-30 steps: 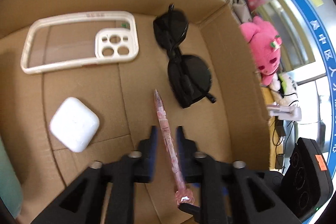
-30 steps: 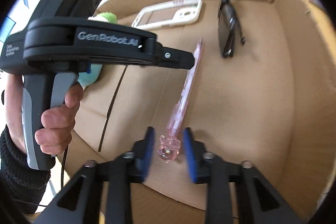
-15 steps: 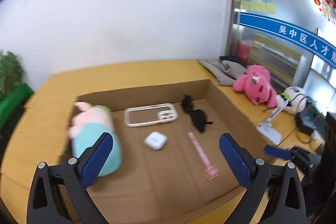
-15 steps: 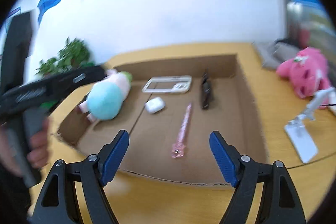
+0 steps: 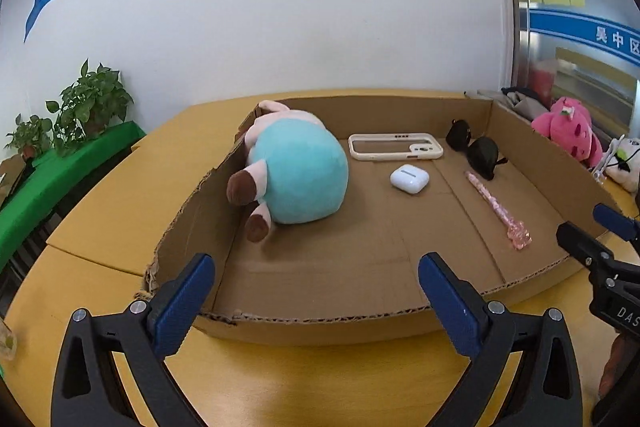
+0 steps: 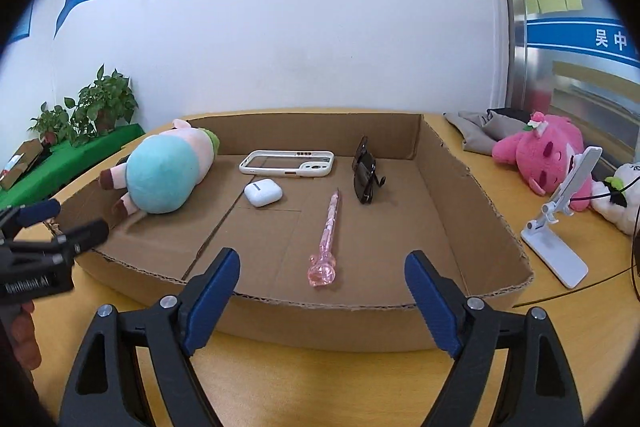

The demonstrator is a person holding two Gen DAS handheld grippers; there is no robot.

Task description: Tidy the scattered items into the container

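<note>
Both grippers are now pulled back outside the cardboard box [image 6: 476,211]: left gripper [image 5: 316,291] spread wide, right gripper [image 6: 322,291] opening, both empty. Pink pen [image 6: 329,231] lies inside the box, beside the sunglasses [image 6: 365,171].

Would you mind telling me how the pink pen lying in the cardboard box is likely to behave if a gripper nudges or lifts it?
The pink pen looks thin and round-bodied, so a sideways nudge would probably roll it across the flat box floor. Its bulky clear charm end may check that roll and make it swing round instead. It looks like light, glossy plastic, so it could slip or tilt if pinched off-centre.
</note>
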